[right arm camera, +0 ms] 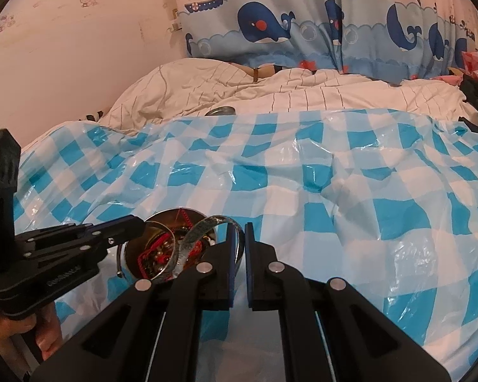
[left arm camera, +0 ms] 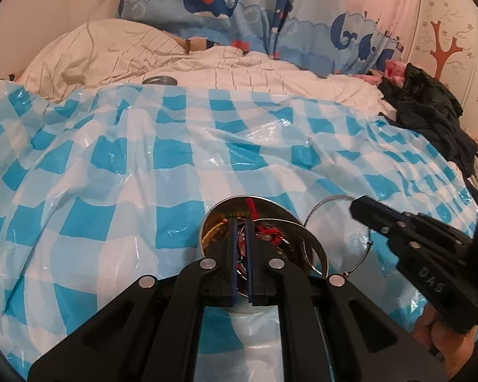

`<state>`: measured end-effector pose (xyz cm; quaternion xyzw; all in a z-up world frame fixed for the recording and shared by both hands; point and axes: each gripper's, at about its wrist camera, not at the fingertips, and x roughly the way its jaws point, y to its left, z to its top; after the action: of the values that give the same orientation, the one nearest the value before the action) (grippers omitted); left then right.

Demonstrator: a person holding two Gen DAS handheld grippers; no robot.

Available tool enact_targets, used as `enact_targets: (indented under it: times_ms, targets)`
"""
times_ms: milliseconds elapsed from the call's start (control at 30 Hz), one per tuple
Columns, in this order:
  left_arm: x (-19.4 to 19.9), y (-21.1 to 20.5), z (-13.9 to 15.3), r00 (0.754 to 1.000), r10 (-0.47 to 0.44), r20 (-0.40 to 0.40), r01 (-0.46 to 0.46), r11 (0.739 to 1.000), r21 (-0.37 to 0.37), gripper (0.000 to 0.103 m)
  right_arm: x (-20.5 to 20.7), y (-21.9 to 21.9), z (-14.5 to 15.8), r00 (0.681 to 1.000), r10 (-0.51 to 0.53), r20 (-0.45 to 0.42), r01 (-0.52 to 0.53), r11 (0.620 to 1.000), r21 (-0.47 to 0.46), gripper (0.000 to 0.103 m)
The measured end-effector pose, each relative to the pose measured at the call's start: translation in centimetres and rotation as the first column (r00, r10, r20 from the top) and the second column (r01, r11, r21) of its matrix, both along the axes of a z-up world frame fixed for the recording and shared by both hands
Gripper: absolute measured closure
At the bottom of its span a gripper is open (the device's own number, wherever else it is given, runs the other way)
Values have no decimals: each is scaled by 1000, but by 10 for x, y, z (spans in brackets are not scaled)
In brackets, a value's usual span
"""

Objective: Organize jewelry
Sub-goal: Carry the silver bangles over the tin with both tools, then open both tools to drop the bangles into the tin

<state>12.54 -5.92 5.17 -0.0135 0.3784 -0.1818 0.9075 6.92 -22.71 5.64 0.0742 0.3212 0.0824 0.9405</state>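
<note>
Left wrist view: left gripper (left arm camera: 241, 222) fingers nearly pressed together, tips inside round metal jewelry bowl (left arm camera: 272, 211); right gripper (left arm camera: 355, 207) beside, jaw state unclear.

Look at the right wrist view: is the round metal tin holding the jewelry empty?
No. The round metal tin holds red cord, beads and a silver bangle leaning across its rim.

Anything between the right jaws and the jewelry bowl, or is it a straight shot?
Not quite bare. In the right wrist view, a silver bangle leaning out over the bowl's rim sits just before the right gripper; otherwise only checkered plastic sheet.
</note>
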Motion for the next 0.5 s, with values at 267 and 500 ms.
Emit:
enact_targets:
  times_ms: [267,500]
  targets:
    - [11,12,-2,999,41,-27,-42,999,-17,99,10,4,4,1000,-9,16,9,1000,-17,96]
    - [4,25,6,998,57,-25,-58,997,-42,96,17,21,4,998,67,-3,-67,997,30,96]
